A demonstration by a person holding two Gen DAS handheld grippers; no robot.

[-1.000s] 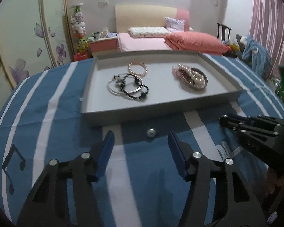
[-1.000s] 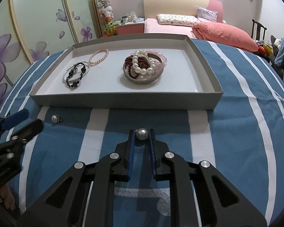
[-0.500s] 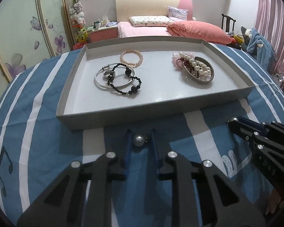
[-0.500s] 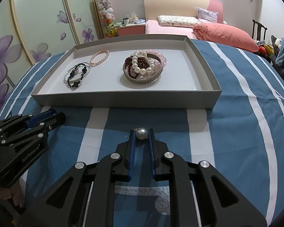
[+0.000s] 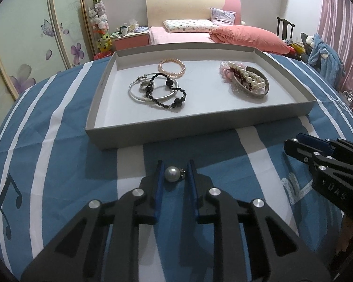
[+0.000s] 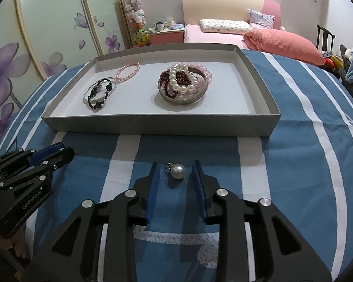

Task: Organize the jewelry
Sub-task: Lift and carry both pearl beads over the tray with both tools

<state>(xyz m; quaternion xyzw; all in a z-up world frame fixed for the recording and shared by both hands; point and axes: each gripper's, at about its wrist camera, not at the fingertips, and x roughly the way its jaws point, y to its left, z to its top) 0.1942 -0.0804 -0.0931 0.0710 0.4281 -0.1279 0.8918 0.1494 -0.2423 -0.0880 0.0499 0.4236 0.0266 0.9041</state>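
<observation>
A grey tray (image 5: pixel 167 129) (image 6: pixel 153 127) on the blue striped cloth holds a pink bead bracelet (image 5: pixel 171 67), a silver bangle with a black bead bracelet (image 5: pixel 157 91) and a dish of pearl and red beads (image 5: pixel 249 82) (image 6: pixel 183 84). My left gripper (image 5: pixel 175 175) is shut on a pearl earring (image 5: pixel 171 174) in front of the tray. My right gripper (image 6: pixel 176 176) is open, with a second pearl earring (image 6: pixel 178 171) lying on the cloth between its fingers. Each gripper shows at the edge of the other's view.
The table has a blue and white striped cloth (image 5: pixel 58 164). Behind it stand a bed with a pink quilt (image 5: pixel 244 37), a nightstand (image 5: pixel 129 40) and a wardrobe with flower decals (image 6: pixel 47 47). A chair with clothes (image 5: pixel 322 51) is at the far right.
My left gripper closed on its pearl earring one second ago and holds it still. My right gripper has opened, and its pearl earring now lies on the cloth between the fingers.
</observation>
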